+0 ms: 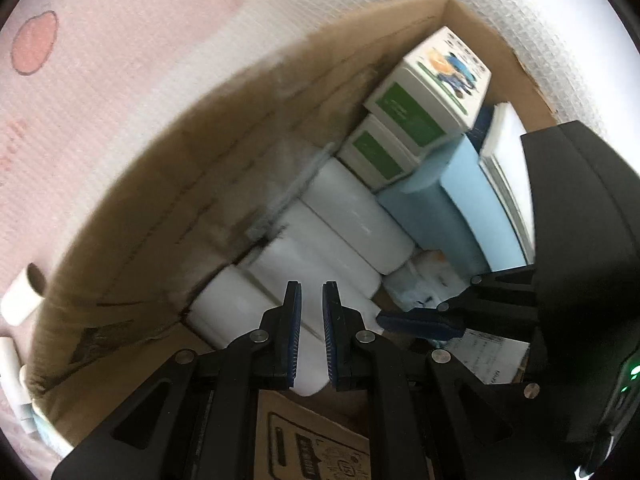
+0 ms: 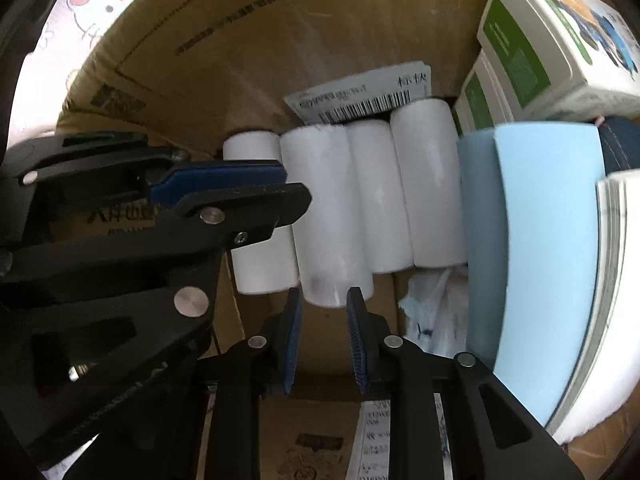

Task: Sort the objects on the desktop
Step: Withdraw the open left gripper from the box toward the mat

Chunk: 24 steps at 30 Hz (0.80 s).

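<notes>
Both grippers reach down into a brown cardboard box point(image 1: 160, 200). A row of white paper rolls point(image 2: 424, 184) lies side by side on its floor. My left gripper point(image 1: 312, 286) is shut on one white roll point(image 1: 308, 364), which shows between its blue pads. From the right wrist view the left gripper point(image 2: 296, 190) comes in from the left across the rolls. My right gripper point(image 2: 322, 292) is shut on the near end of the second roll point(image 2: 328, 220). In the left wrist view the right gripper point(image 1: 382, 316) enters from the right.
Two green-and-white cartons point(image 2: 540, 40) are stacked in the far right corner. A light blue folder point(image 2: 548, 240) and a white book stand along the right side. A barcode label point(image 2: 360, 92) and crumpled white plastic point(image 2: 432, 300) lie nearby. Another roll point(image 1: 22, 298) lies outside on the pink cloth point(image 1: 120, 40).
</notes>
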Each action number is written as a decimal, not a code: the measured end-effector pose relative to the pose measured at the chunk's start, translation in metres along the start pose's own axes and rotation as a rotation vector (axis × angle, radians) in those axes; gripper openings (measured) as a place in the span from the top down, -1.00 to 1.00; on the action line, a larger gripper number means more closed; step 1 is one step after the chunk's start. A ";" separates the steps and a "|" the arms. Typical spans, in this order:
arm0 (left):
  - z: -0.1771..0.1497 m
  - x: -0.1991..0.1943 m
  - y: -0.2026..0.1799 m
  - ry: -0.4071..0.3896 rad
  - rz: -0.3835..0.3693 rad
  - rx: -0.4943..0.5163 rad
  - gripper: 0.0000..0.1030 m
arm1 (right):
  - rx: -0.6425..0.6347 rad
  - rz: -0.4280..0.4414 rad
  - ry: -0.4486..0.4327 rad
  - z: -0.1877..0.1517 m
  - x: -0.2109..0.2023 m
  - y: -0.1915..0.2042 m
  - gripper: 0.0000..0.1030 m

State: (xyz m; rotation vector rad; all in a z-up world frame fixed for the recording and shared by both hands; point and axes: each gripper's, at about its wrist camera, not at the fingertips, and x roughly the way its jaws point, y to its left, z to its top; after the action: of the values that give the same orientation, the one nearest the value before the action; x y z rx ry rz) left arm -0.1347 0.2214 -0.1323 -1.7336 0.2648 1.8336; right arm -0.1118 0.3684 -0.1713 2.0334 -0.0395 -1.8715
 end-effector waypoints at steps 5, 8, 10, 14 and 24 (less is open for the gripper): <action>-0.001 -0.003 0.000 -0.003 -0.001 -0.007 0.77 | -0.007 0.007 -0.026 -0.001 -0.003 -0.001 0.62; -0.001 -0.006 0.000 -0.007 -0.001 -0.010 0.77 | -0.009 0.008 -0.017 -0.003 -0.004 -0.002 0.62; -0.001 -0.007 -0.001 -0.009 -0.009 -0.004 0.77 | -0.009 0.008 -0.014 -0.004 -0.005 -0.003 0.62; 0.000 -0.006 -0.003 0.033 -0.021 -0.016 0.77 | -0.002 -0.039 -0.008 -0.015 -0.016 -0.003 0.62; 0.004 0.006 -0.012 0.114 -0.025 -0.114 0.96 | 0.131 -0.059 0.022 -0.054 -0.027 -0.014 0.62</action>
State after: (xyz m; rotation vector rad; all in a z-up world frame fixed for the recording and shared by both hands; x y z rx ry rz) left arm -0.1312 0.2347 -0.1348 -1.9142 0.1866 1.7647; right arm -0.0658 0.4028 -0.1474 2.1637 -0.0996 -1.9283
